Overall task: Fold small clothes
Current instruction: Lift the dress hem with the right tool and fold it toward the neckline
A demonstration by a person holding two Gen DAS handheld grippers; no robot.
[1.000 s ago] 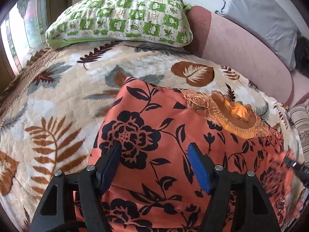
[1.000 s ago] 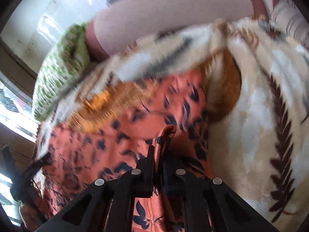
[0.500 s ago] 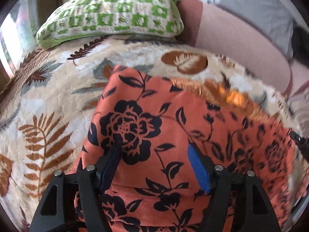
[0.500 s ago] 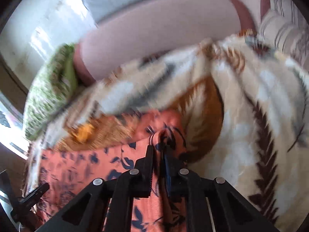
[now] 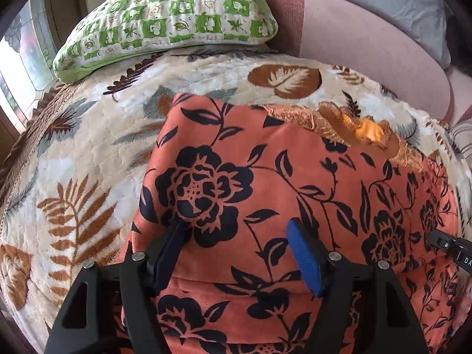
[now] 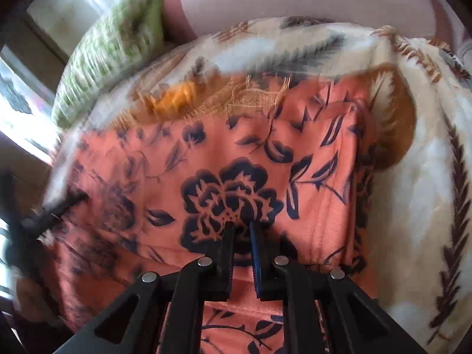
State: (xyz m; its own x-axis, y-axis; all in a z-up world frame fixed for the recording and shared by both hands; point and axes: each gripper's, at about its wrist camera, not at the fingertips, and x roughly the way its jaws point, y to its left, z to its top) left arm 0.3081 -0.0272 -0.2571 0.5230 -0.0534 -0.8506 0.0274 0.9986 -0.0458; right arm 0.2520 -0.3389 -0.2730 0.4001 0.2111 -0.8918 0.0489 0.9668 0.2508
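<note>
Two claws hang over an orange dress (image 5: 295, 177) with black flowers, which lies flat on the leaf-patterned blanket (image 5: 88, 153) of a bed. Our left claw (image 5: 236, 233) stands spread wide, its blue pads (image 5: 302, 258) resting on the cloth without pinching it. Our right claw (image 6: 241, 226) is open only by a narrow gap, with nothing between the pads. A green checked pillow (image 5: 177, 14) lies behind the dress.

orange floral garment (image 5: 295, 183): one
leaf-print blanket (image 5: 88, 162): one
green checked pillow (image 5: 177, 14): one
grey pillow (image 5: 398, 3): one
pink bolster (image 5: 368, 47): one
grippers: two, left gripper (image 5: 239, 230), right gripper (image 6: 240, 227)
</note>
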